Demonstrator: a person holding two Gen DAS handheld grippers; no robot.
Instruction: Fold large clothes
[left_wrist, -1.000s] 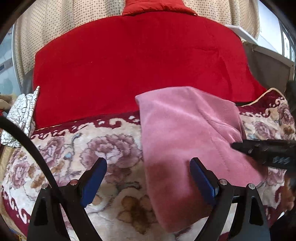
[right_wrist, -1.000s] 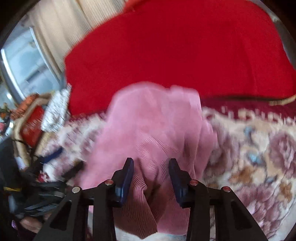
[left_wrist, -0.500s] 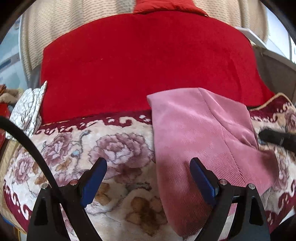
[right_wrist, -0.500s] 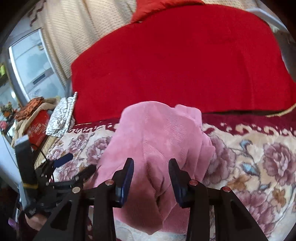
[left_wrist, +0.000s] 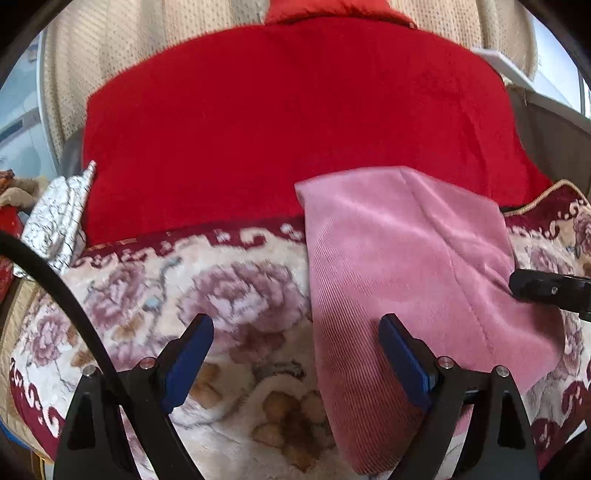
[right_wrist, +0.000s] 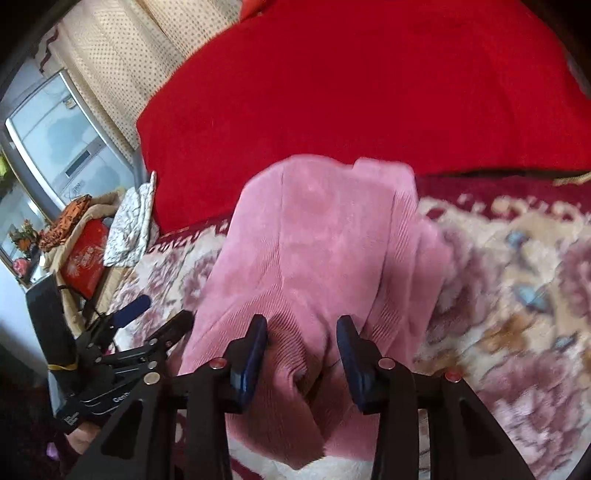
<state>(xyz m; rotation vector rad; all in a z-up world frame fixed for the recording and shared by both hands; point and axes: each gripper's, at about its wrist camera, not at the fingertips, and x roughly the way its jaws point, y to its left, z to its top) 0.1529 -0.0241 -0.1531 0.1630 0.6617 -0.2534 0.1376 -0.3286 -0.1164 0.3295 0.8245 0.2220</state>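
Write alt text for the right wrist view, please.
The right claw straddles a bunched ridge of a folded pink garment, its jaws having just eased apart. The garment lies on a floral blanket before a red cover; the left claw sits lower left.

black left gripper (left_wrist: 295, 354), blue pads (left_wrist: 186, 363), silver screws, 1 black cable (left_wrist: 55, 280).

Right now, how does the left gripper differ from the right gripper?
The left gripper stands wide open over the floral blanket, its pads touching nothing. The right gripper is much narrower, its jaws having just opened a little, with a bunched fold of the pink garment between them. Both have blue pads.
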